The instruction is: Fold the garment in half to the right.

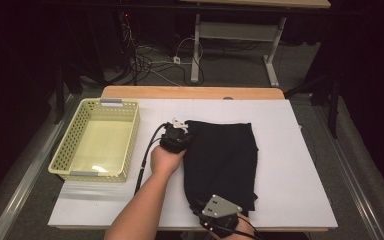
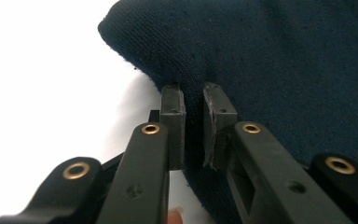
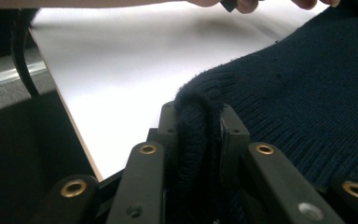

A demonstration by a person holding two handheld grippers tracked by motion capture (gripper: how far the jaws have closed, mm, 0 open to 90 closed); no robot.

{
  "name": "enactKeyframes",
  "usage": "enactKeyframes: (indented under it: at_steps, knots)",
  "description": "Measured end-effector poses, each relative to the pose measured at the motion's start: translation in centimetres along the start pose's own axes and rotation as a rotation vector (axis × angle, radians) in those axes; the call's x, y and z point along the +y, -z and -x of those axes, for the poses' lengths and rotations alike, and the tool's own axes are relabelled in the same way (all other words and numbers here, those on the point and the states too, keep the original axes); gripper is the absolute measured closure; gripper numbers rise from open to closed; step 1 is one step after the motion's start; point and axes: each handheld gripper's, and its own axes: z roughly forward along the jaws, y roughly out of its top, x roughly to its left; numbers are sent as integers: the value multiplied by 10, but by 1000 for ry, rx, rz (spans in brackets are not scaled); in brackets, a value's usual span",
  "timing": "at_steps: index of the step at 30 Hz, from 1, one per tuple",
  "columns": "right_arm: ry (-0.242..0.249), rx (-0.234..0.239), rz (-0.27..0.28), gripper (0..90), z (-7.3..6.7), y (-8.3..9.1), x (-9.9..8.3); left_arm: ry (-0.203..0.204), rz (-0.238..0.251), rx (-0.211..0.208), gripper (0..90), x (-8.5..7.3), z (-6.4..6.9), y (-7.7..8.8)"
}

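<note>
A dark navy knitted garment (image 1: 222, 162) lies flat on the white rectangular table top (image 1: 290, 165), a little right of the middle, reaching from about mid-table down to the near edge. Well to its left, apart from it, stands a pale yellow perforated plastic basket (image 1: 122, 145) with grey handle tabs.

The left gripper (image 1: 180, 136), held in the person's left hand (image 1: 166, 159), sits at the garment's far left corner. In the left gripper view its two black jaws stand narrowly apart with a fold of the knit's edge (image 2: 193, 100) running down between them; the pads are close to the cloth, but whether they press it I cannot tell (the gap between them stays visible).

The right gripper (image 1: 200, 207), with its grey three-cornered plate (image 1: 221, 206) on top, is at the near edge of the table, at the garment's near left corner. In the right gripper view the jaws are closed tight on a thick rolled edge of the knit (image 3: 196, 135), which bulges up between the pads; the ribbed hem (image 3: 307, 140) spreads away to the right, and bare white table lies to the left.

A black cable (image 1: 147, 155) trails from the left gripper toward the near edge, between basket and forearm.
</note>
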Motion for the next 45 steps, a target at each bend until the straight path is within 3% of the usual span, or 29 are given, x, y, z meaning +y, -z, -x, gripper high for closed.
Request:
enactKeyframes:
  at_steps: [3, 8, 10, 12, 14, 20, 22, 27, 33, 37, 41, 45]
  knots:
    - [9, 19, 14, 765, -7, -11, 12, 10, -6, 31, 795, -2, -14, 8]
    - [8, 55, 26, 757, -15, -27, 25, 37, -22, 52, 790, -6, -22, 8]
    - [11, 62, 13, 680, -14, -28, 26, 47, -31, 59, 768, -8, -21, 7]
    - [-2, 62, 13, 601, -13, -24, 26, 54, -26, 73, 680, -10, -19, 8]
    - [-12, 75, 28, 534, -13, -14, 26, 65, -42, 64, 510, -13, -16, 10]
    - [-27, 47, 61, 498, -8, 19, 16, -21, -21, 66, 437, -32, 5, 31]
    - [-41, 28, 63, 496, -2, 30, 9, -20, 11, 56, 407, -41, 12, 42]
    - [-67, -33, 57, 495, 14, 56, -8, -34, 58, -20, 403, -70, 28, 67]
    - [-99, -106, 50, 494, 36, 82, -27, -72, 60, -71, 357, -103, 44, 89]
    - [-112, -137, 47, 494, 44, 87, -37, -80, 70, -106, 332, -120, 54, 108]
    - [-137, -133, 35, 484, 49, 83, -47, -83, 60, -141, 304, -132, 63, 121]
    - [-144, -128, 7, 483, 50, 77, -54, -79, 95, -165, 303, -141, 69, 131]
